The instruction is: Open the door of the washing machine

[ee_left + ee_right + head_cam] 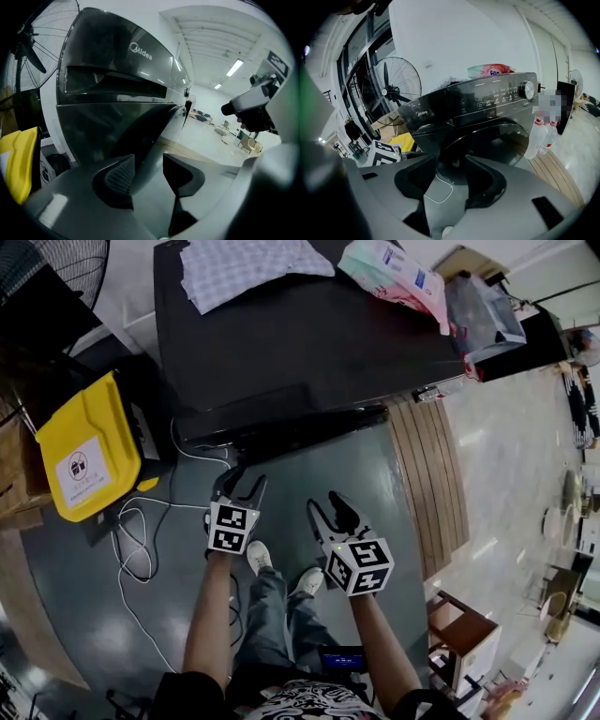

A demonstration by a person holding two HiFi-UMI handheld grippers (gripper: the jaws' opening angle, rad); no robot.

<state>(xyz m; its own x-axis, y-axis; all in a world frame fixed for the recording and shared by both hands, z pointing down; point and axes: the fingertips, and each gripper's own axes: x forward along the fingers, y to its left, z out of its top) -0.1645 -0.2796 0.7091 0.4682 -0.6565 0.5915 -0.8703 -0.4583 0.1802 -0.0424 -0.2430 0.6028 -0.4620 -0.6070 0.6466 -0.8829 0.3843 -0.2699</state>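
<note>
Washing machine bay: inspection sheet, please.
Surface: grey floor; wooden slats beside the machine.
Job's things: washing machine; door, untouched.
Clutter: folded cloth and packet on the machine top; yellow bin; bottles.
Grippers: left claw and right claw open, empty, short of the door.
Cables: white cable loose on the floor.
Surroundings: standing fan.

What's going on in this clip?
A person stands facing a black Midea front-load washing machine with a gripper in each hand. The left gripper and the right gripper are both open and empty. They are held low in front of the round door and touch nothing. The door looks shut, so the opening has not begun.
</note>
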